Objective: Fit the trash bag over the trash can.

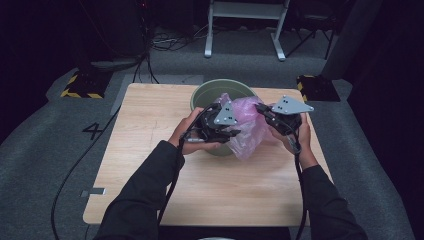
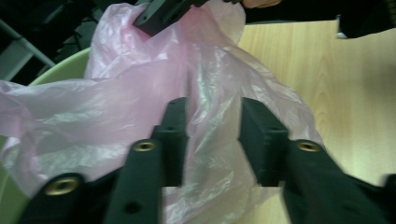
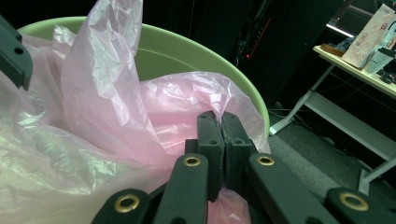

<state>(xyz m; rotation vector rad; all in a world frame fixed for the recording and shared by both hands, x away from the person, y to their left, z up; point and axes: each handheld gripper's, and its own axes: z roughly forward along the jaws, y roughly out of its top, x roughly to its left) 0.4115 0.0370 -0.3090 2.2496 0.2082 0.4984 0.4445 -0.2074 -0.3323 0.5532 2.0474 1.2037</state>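
Note:
A thin pink plastic bag (image 1: 250, 132) spills over the near rim of a pale green bin (image 1: 220, 86) on the wooden table (image 1: 145, 160). My left gripper (image 1: 233, 133) is at the bag's left side. In the left gripper view its jaws (image 2: 212, 107) stand apart, with a loose fold of the bag (image 2: 140, 93) hanging between them and not pinched. My right gripper (image 1: 261, 108) holds the bag's upper right edge. In the right gripper view its jaws (image 3: 219, 116) are pressed together on the film (image 3: 107, 93) just over the bin's rim (image 3: 187, 51).
The bin stands at the table's far middle edge. Bare wood lies to the left, right and front of it. Cables trail from both grippers toward the near edge. On the floor beyond are a white frame's legs (image 1: 245, 30) and yellow-black striped bases (image 1: 80, 87).

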